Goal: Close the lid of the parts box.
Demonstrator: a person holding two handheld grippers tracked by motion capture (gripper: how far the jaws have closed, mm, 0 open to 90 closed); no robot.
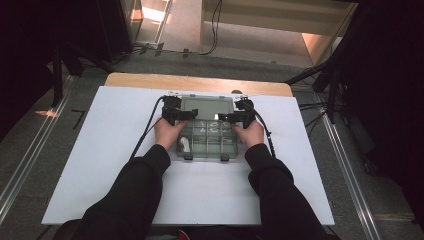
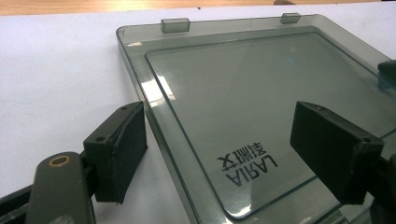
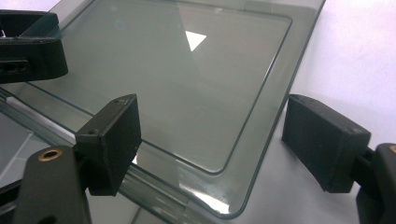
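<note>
White worktop [image 1: 100,165] | box [image 1: 207,145] lid [image 2: 243,116] lies open flat | both grippers, left [image 2: 233,158] and right [image 3: 210,149], fingers open, straddling lid edges, gripping nothing | you lift both away evenly, without dragging lid.

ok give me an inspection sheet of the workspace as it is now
surface: white board on a wooden table
job's things: clear box with small compartments; lid swung open, lying flat behind it
clutter: nothing seen
grippers: left gripper and right gripper both open, jaws astride the lid's side edges, pads not pressing
cables: one cable trails from each gripper; more on the floor behind
surroundings: grey floor, dark stands at both sides
</note>
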